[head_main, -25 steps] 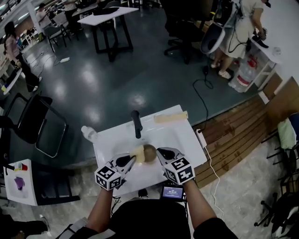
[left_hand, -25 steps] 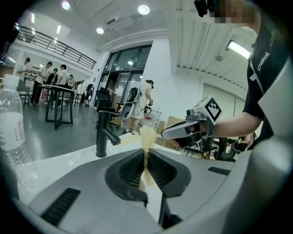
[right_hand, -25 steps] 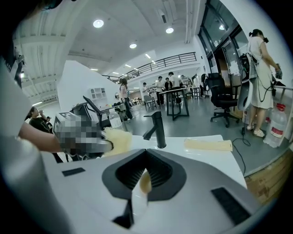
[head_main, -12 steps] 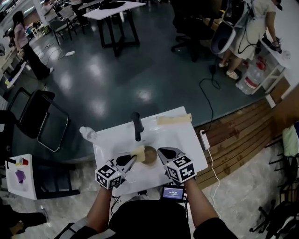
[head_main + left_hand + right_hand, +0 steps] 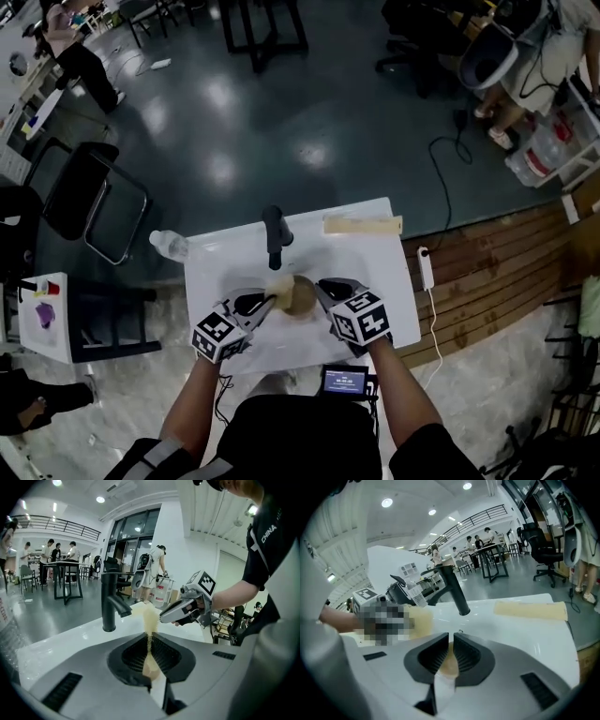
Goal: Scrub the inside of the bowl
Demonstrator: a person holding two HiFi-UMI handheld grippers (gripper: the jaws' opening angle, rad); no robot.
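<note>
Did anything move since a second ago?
Almost nothing moved. The left gripper still pinches the yellow sponge beside the brown wooden bowl, and the right gripper still grips that bowl's rim. The black tap and beige cloth on the white sink top stayed put; only the head view swung.

Glossy white tabletop (image 5: 375, 272), upright matte black tap (image 5: 275, 234). Round tan-brown wooden bowl (image 5: 302, 298), soft pale yellow sponge (image 5: 279, 285). Left gripper (image 5: 267, 305) and right gripper (image 5: 323, 289): light grey shells, black jaws, black-and-white square markers on the cubes. Flat cream strip (image 5: 362, 225). Smooth dark teal floor (image 5: 281, 112), warm brown plank flooring (image 5: 487, 272).
</note>
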